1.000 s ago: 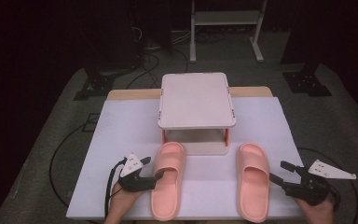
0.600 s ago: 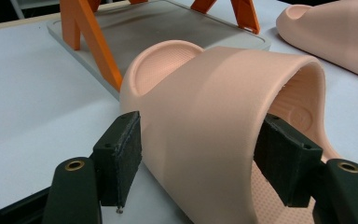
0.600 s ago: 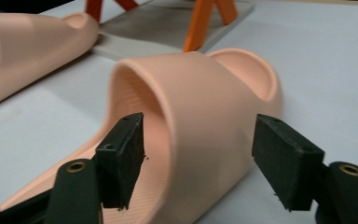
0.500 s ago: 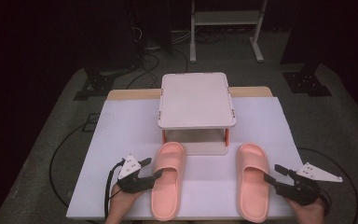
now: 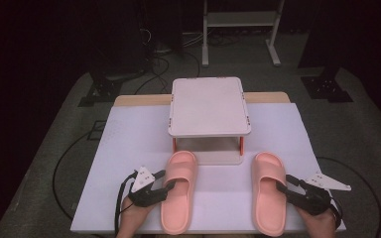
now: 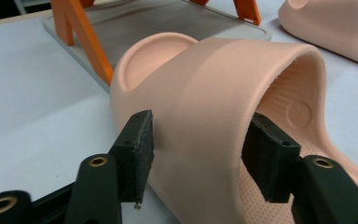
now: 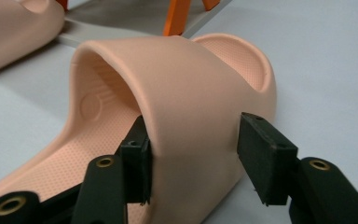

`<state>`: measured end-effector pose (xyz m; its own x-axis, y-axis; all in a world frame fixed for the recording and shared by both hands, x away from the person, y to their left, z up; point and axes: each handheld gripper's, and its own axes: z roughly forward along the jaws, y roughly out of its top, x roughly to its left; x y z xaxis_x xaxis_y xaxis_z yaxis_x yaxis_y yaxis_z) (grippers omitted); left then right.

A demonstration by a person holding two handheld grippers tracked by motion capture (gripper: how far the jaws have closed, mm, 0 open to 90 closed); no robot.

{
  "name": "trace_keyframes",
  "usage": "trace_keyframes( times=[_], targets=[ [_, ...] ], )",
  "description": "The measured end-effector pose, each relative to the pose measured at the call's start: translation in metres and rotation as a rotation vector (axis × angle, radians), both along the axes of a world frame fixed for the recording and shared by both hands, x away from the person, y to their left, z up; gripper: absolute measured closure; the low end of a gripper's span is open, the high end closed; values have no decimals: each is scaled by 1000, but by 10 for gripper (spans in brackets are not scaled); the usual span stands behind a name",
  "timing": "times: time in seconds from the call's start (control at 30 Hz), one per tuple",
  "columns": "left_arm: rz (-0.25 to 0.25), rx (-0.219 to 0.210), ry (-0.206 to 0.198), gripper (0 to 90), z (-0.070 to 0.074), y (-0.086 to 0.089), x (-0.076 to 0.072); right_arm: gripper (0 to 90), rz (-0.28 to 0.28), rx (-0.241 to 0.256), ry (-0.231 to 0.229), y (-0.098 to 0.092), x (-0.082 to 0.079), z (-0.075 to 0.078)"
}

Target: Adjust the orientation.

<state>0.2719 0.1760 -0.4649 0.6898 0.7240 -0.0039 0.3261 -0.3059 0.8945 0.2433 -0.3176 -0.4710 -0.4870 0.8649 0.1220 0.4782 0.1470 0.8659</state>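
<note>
Work in hand: both grippers are set to take hold of a pair of pink slippers by their straps; judged as the moment just ahead of the squeeze

Left slipper (image 5: 179,191): flat on the white desk (image 5: 129,139), toe towards the small rack (image 5: 209,106); its strap arches high, which gives a ready handle

Left gripper (image 5: 159,184): comes in from the slipper's outer side; in the left gripper view its jaws stand spread to either side of the strap (image 6: 223,107), one pad outside, the other under the arch; whether the pads touch the strap I cannot tell; not clamped yet

Right slipper (image 5: 269,196): parallel to the first, well apart from it, also toe towards the rack

Right gripper (image 5: 286,184): mirrors the other; in the right gripper view the jaws straddle the strap (image 7: 186,102), spread, a gap showing at the outer pad

Rack: white top shelf on orange legs, grey base plate below; it stands just beyond the toes, likely where the pair is bound

Why the strap: the sole is too broad for the jaws; the band is thin enough to pinch
</note>
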Motion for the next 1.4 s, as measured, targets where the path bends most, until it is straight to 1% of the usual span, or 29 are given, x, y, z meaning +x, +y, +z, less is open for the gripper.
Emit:
trace_keyframes(
  times=[0.03,0.07,0.1,0.13,0.17,0.2,0.33,0.43,0.53,0.6,0.63,0.7,0.73,0.77,0.8,0.83,0.87,0.9,1.0,1.13,1.17,1.23,1.33,1.4],
  targets=[
    [6,-4,-1,485,0,0,0,485,-7,-17,-8,2,-1,0],
    [8,-5,2,503,0,1,0,492,-11,-22,-7,3,-1,0],
    [10,-10,4,510,0,2,-1,505,-17,-31,-15,4,-2,1],
    [13,-12,3,534,0,2,-1,538,-21,-51,-33,4,-3,1],
    [14,-14,-1,534,0,2,-1,538,-21,-51,-33,4,-3,1],
    [15,-16,-2,545,1,2,-2,561,-25,-58,-38,5,-3,1],
    [25,-2,-12,573,2,1,-4,648,-47,-90,-71,2,-4,2],
    [32,6,-15,608,3,2,-6,693,-67,-91,-78,-1,-3,2],
    [23,21,-18,626,4,3,-9,708,-70,-95,-80,-3,-2,2],
    [18,23,-22,638,4,2,-11,725,-70,-100,-79,-3,-3,2],
    [10,34,-28,646,5,3,-12,737,-68,-104,-80,-3,-3,2],
    [-6,35,-30,675,5,4,-13,760,-60,-100,-80,-2,-5,3],
    [-11,37,-22,701,5,5,-13,769,-53,-100,-78,-3,-6,4],
    [-15,30,-14,715,4,6,-12,776,-49,-100,-75,-3,-7,4],
    [-16,19,-20,722,4,7,-12,779,-47,-100,-79,-4,-7,4],
    [-24,25,-15,729,4,8,-12,780,-45,-89,-78,-5,-8,5],
    [-24,21,-11,729,4,8,-12,780,-45,-89,-78,-5,-8,5],
    [-27,20,-13,729,5,9,-13,781,-36,-73,-87,-5,-11,7],
    [-39,18,-20,729,7,9,-15,787,-25,-64,-92,-5,-13,9],
    [-47,-1,-23,732,9,11,-17,789,1,-48,-101,-3,-14,10],
    [-45,-14,-19,732,9,12,-17,788,4,-39,-93,-2,-15,11],
    [-47,-26,-19,733,10,13,-16,788,15,-30,-96,-1,-15,11],
    [-51,-36,-20,733,11,16,-16,788,29,-20,-99,1,-17,14],
    [-54,-46,-25,733,13,17,-17,788,28,-12,-107,1,-19,16]
  ],
)
